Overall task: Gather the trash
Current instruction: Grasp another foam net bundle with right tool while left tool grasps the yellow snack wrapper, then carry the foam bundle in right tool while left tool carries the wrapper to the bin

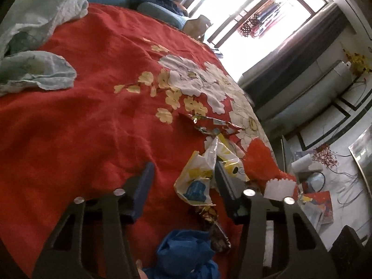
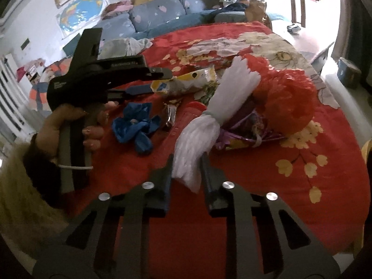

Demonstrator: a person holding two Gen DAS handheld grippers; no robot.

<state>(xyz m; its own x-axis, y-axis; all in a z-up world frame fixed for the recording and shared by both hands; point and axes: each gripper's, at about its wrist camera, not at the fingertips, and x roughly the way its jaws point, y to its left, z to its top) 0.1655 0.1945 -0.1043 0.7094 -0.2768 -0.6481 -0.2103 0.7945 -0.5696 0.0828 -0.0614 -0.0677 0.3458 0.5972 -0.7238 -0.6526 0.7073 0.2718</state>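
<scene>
My right gripper (image 2: 186, 168) is shut on the gathered tail of a white plastic bag (image 2: 197, 130), which is bunched against a red plastic bag (image 2: 288, 97) on the red bedspread (image 2: 279, 186). A yellow-and-white snack wrapper (image 1: 197, 176) lies between the fingers of my left gripper (image 1: 183, 176). The right-hand finger (image 1: 224, 181) rests against it and the other stands apart, so the jaws are open. In the right wrist view a hand holds the left gripper (image 2: 155, 81) at that wrapper (image 2: 186, 81). A crumpled blue bag (image 1: 183, 253) and a brown foil wrapper (image 1: 215, 230) lie nearby.
A shiny red wrapper (image 1: 214, 125) and a purple foil wrapper (image 2: 246, 127) also lie on the bed. Pale green cloth (image 1: 34, 34) is bunched at the far side. A blue sofa (image 2: 158, 16) stands beyond the bed. Past the bed's edge, clutter covers the floor (image 1: 325, 186).
</scene>
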